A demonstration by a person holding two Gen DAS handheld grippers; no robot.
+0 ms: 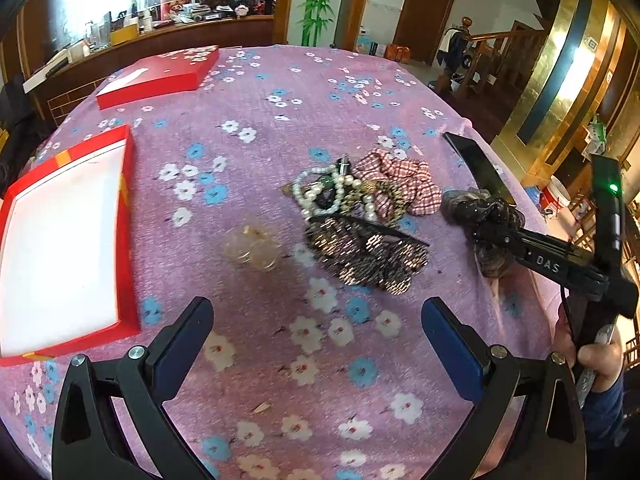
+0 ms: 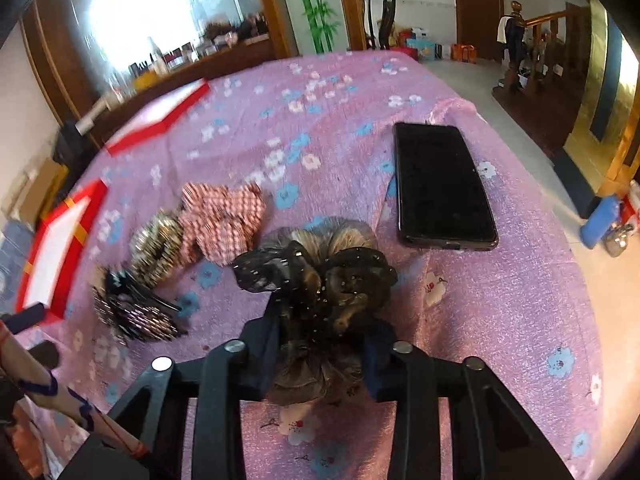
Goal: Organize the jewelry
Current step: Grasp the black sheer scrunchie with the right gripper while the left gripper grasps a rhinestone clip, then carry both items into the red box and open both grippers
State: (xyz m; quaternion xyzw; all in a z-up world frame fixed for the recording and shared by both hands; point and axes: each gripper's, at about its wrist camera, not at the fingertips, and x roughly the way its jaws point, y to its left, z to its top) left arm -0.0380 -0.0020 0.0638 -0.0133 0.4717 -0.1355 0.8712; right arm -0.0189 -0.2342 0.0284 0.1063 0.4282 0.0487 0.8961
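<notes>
The right gripper (image 2: 320, 340) has its jaws closed on a black sheer hair accessory with brown tufts (image 2: 320, 276), near the black phone (image 2: 442, 186) on the pink floral table (image 1: 280, 120). The left gripper (image 1: 318, 344) hovers with jaws wide. At far left lies an open red box with white lining (image 1: 60, 248).

Bench covered by pink cloth with blue and white flower print (image 1: 280, 128). Black flat rectangular smartphone (image 2: 442, 186) lies screen up near the cloth's right edge. Behind the bench: wooden counter crowded with bottles and boxes (image 1: 160, 28), green bamboo wall decal (image 1: 316, 0), wooden staircase railing (image 2: 540, 40).
</notes>
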